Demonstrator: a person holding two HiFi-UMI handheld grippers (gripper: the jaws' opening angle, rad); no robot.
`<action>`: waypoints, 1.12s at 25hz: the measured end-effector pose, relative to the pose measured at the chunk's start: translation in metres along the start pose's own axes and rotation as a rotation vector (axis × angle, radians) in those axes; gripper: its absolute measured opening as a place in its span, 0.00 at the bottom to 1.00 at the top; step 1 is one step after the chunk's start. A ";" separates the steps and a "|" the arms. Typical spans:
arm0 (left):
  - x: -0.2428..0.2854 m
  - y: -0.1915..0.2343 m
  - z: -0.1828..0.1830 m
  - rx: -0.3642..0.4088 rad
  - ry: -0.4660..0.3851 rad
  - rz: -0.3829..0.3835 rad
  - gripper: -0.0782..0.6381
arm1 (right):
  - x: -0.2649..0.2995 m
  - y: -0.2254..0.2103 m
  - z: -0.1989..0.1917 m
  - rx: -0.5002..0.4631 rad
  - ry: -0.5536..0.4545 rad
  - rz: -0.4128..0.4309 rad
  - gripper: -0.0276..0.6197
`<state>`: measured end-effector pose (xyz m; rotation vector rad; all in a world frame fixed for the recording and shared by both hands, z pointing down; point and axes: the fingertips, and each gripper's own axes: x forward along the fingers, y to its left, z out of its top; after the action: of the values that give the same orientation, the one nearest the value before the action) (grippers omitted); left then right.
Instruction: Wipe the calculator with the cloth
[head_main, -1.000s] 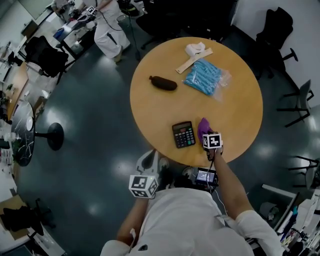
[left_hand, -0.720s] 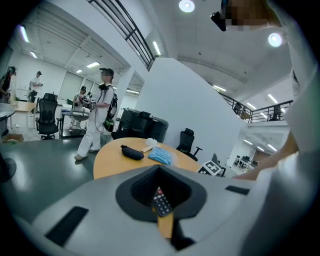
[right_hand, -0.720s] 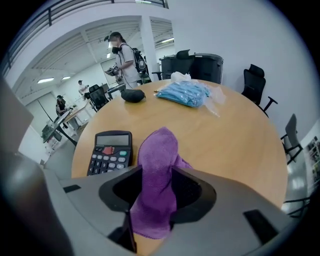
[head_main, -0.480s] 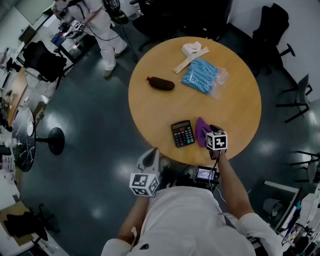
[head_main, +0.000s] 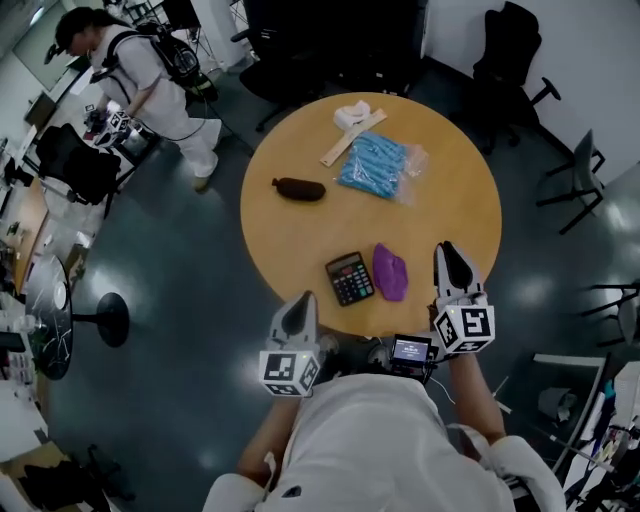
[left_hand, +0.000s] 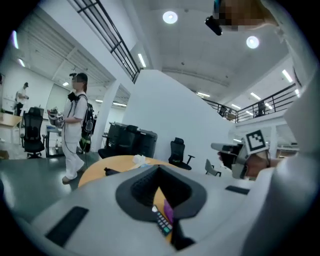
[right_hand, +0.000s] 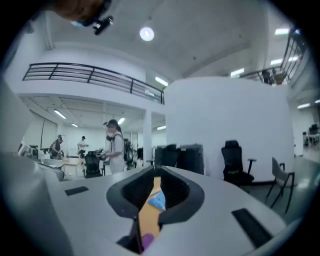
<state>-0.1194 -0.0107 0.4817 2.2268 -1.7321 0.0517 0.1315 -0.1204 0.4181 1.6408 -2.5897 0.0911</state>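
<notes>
Resting near table's (head_main: 300, 235) edge: calculator (head_main: 350, 278), cloth (head_main: 389, 271).

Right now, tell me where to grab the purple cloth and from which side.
Pinch the cloth at its bunched middle, coming down from above. It lies as a crumpled oval heap on the table, so the raised folds offer more than the thin edges. Favour its right half: the calculator sits close on its left.
</notes>
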 end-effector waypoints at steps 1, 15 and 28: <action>-0.002 -0.003 0.010 0.015 -0.029 0.018 0.12 | -0.015 0.003 0.017 -0.030 -0.077 -0.015 0.12; -0.006 -0.047 0.017 0.064 -0.090 -0.003 0.12 | -0.077 0.038 -0.052 0.040 0.053 0.050 0.07; -0.005 -0.047 0.016 0.060 -0.096 0.005 0.12 | -0.069 0.047 -0.053 0.061 0.055 0.078 0.07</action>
<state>-0.0783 -0.0006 0.4547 2.3025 -1.8082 -0.0023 0.1200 -0.0339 0.4635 1.5328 -2.6346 0.2189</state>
